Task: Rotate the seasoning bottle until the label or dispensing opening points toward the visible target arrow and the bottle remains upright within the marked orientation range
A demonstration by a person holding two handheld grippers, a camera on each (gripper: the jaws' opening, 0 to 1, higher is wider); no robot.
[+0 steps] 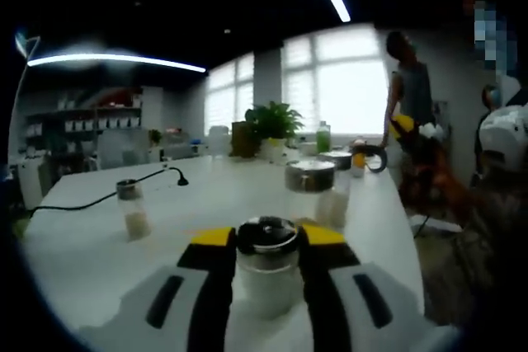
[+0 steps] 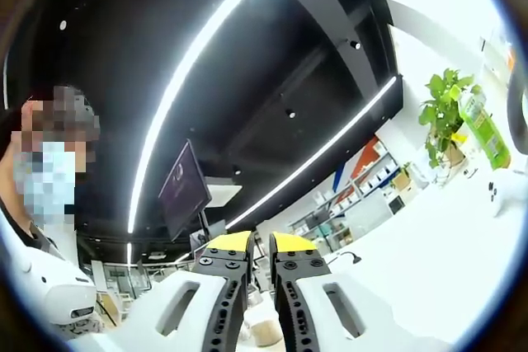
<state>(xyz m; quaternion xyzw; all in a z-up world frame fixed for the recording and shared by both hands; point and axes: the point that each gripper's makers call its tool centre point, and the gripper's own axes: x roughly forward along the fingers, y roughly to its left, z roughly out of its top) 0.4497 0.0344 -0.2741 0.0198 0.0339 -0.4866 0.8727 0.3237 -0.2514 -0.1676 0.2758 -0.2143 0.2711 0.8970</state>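
Left gripper (image 1: 268,257) is clamping the seasoning bottle (image 1: 267,274) just under its metal cap, the bottle standing upright on the white table (image 1: 206,204) at six o'clock. Right gripper (image 2: 251,257) is pointing up toward the ceiling, its jaws nearly together with nothing between them. No target arrow or label is showing, so I cannot tell how far the turning has come; the grasp looks made, and the aligning seems left to do.

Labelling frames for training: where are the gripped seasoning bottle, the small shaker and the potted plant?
seasoning bottle (image 1: 267,241), left gripper view, metal cap.
small shaker (image 1: 132,208), left gripper view, glass body.
potted plant (image 1: 275,119), left gripper view, leaves.
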